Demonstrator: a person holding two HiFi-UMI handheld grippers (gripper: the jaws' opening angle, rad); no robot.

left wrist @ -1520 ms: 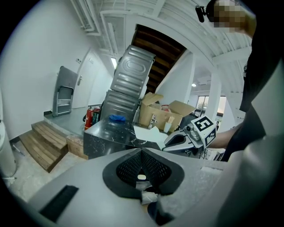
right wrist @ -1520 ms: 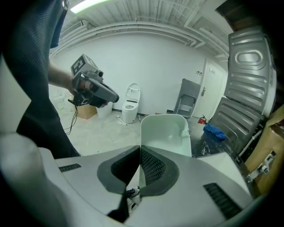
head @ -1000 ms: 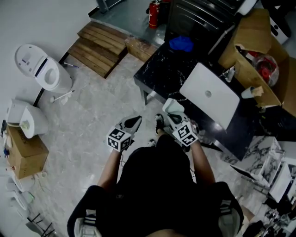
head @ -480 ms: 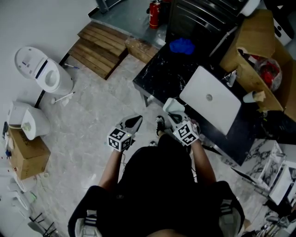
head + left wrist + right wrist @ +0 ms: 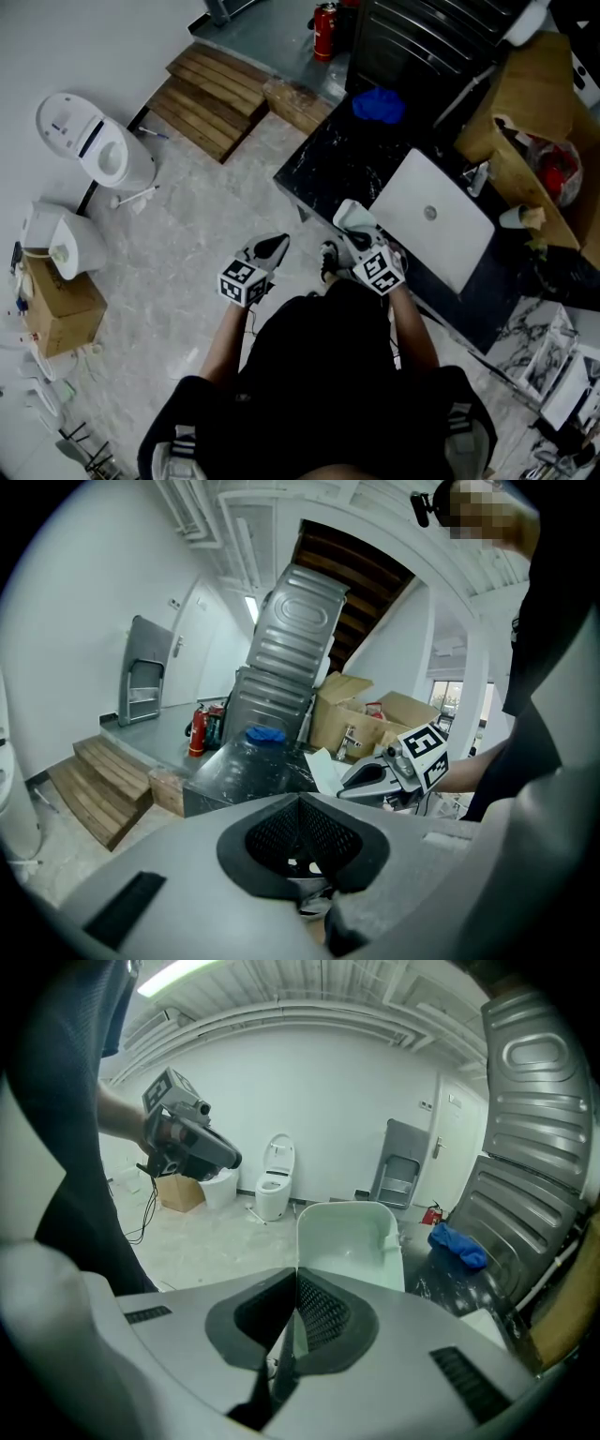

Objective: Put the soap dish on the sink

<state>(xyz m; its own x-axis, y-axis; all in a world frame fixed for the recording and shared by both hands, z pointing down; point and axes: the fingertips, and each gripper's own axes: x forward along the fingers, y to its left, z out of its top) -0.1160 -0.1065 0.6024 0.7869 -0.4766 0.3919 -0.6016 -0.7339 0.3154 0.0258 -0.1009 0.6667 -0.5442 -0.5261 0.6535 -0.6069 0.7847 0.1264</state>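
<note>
My right gripper is shut on a pale green soap dish, holding it by one edge so that it sticks out beyond the jaws. The dish hangs over the near edge of the black marble counter. A white sink with a drain hole lies on that counter, just right of the dish. My left gripper hovers over the floor to the left, shut with nothing between its pads. It shows in the right gripper view as the left gripper.
A blue cloth lies at the counter's far end. Open cardboard boxes crowd the right. A toilet, a white bin, a box, wooden steps and a fire extinguisher stand around the marble floor.
The head view has shifted a little, so the counter and sink sit slightly lower and further right. Both grippers keep the same pose, the right one still shut on the dish.
</note>
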